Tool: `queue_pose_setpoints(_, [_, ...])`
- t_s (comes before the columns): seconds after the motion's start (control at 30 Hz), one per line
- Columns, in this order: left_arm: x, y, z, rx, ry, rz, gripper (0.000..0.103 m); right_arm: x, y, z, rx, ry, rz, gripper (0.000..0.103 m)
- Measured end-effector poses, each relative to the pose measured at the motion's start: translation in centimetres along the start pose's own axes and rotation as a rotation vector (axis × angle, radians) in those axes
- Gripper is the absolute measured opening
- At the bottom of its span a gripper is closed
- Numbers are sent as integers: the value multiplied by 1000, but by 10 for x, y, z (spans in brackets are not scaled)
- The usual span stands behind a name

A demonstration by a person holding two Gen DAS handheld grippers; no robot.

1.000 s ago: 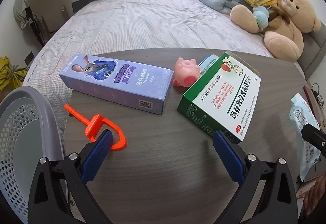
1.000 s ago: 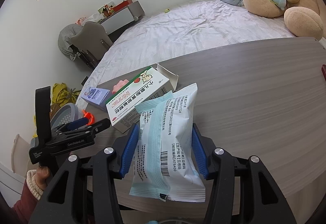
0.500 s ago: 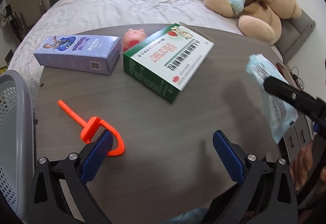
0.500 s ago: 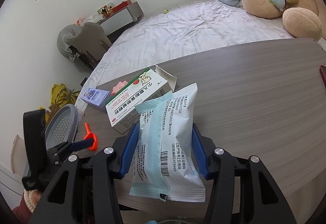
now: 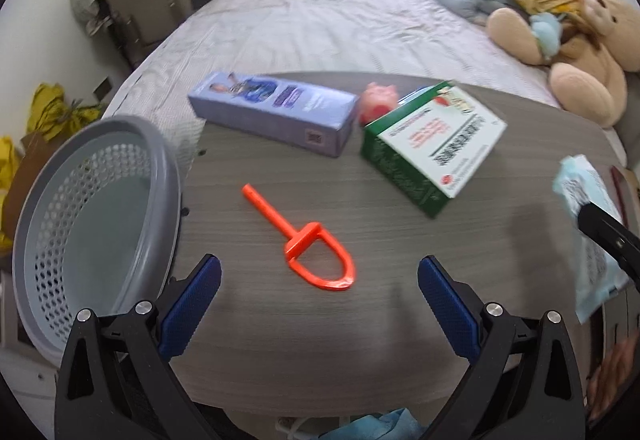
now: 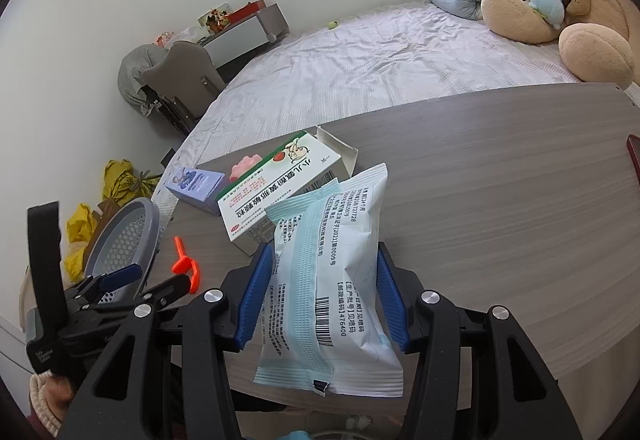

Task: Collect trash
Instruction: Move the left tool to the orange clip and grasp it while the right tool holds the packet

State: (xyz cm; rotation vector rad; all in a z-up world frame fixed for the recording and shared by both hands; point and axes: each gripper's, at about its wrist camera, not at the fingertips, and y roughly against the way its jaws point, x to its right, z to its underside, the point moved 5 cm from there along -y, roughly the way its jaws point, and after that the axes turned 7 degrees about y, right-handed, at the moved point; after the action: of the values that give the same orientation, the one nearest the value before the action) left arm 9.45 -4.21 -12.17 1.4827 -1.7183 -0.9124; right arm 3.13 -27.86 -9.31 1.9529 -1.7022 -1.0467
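My right gripper (image 6: 324, 256) is shut on a pale blue and white packet (image 6: 332, 224), held upright above the table's near edge; the same packet (image 5: 588, 224) shows at the right of the left wrist view. My left gripper (image 5: 319, 268) hangs open over the wooden table (image 5: 400, 320), nothing between its pads. Just ahead of it lies an orange plastic tool (image 5: 304, 240). Farther back lie a purple box (image 5: 276, 112), a pink pig toy (image 5: 378, 100) and a green and white medicine box (image 5: 432, 144). A grey perforated basket (image 5: 168, 168) stands at the table's left edge.
A bed (image 6: 380, 60) with a teddy bear (image 6: 560, 20) and pillows lies beyond the table. A chair (image 6: 180, 76) and yellow bags (image 6: 120, 180) stand at the left. A dark red object (image 6: 634, 156) rests at the table's right edge. A person's sleeve (image 6: 44, 396) shows low left.
My left gripper has drawn back and swung left; the orange tool now lies ahead between its fingers and more of the basket shows. The right gripper and its packet have not moved.
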Motion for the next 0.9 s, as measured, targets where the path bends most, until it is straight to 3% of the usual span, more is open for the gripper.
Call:
queue_pose_setpoints(0.23, [-11, -27, -8, -38, 90, -108, 97, 6, -3, 3, -1, -11, 5, 50])
queue_pose_setpoints(0.47, [-11, -38, -11, -48, 122, -141, 93, 15, -5, 4, -5, -28, 4, 50])
queue_pose_setpoints(0.57, [-9, -35, -12, -34, 125, -141, 78, 17, -4, 4, -4, -33, 7, 50])
queue_pose_setpoints(0.73, [-6, -28, -9, -34, 141, -84, 34, 18, -2, 5, -3, -33, 9, 50])
queue_pose_setpoints(0.9, [-7, -23, -3, -37, 131, -80, 34, 14, 0, 5, -3, -23, 14, 50])
